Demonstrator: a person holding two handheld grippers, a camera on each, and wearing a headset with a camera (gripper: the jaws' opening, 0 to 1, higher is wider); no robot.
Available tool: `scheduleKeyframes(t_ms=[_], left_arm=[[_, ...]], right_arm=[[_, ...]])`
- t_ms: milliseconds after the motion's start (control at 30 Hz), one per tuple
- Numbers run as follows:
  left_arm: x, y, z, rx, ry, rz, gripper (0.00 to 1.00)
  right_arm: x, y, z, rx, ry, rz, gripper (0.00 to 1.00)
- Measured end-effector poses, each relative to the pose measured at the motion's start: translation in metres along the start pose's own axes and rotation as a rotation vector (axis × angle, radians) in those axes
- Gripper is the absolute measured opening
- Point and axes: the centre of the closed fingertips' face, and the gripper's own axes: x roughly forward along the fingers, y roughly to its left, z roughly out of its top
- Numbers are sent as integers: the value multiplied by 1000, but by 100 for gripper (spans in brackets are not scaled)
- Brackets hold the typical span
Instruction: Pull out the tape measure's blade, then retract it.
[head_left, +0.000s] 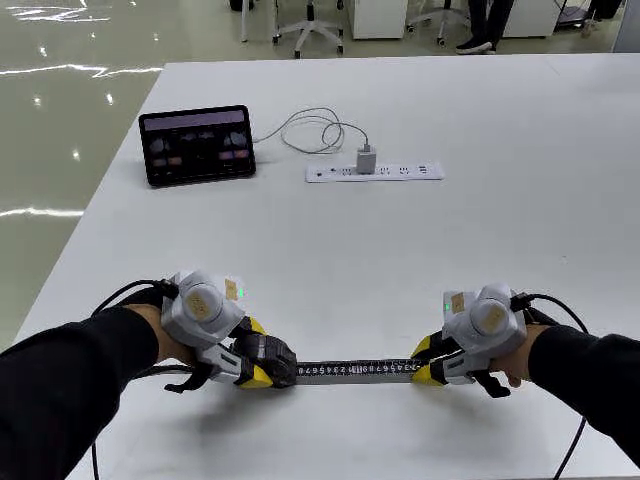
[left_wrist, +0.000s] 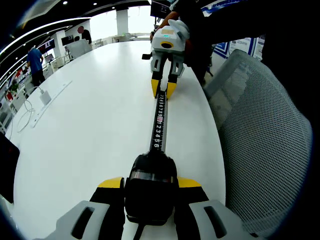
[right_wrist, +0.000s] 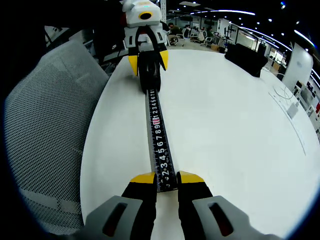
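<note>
A black tape measure case (head_left: 264, 360) (left_wrist: 151, 186) sits on the white table near its front edge, clamped between the yellow-tipped jaws of my left gripper (head_left: 255, 352) (left_wrist: 150, 183). Its dark numbered blade (head_left: 355, 371) (left_wrist: 158, 122) (right_wrist: 157, 132) runs flat along the table to my right gripper (head_left: 424, 361) (right_wrist: 165, 178), which is shut on the blade's end. From the right gripper view the left gripper (right_wrist: 148, 59) and the case (right_wrist: 149, 74) stand at the far end of the blade. The right gripper (left_wrist: 163, 89) appears at the far end in the left gripper view.
A dark tablet (head_left: 197, 144) stands at the back left of the table (head_left: 420, 250). A white power strip (head_left: 374, 172) with a plugged charger and a looped cable (head_left: 312, 128) lies behind the middle. A mesh office chair (left_wrist: 260, 140) (right_wrist: 47, 125) stands beside the table's front edge.
</note>
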Motion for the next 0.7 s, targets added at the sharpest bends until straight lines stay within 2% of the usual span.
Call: scheduleKeyframes(t_ms=[700], left_arm=[[1,1,0,-3,-3,2,34]], right_arm=[[-8,-3,-13,16,8,-6,11]])
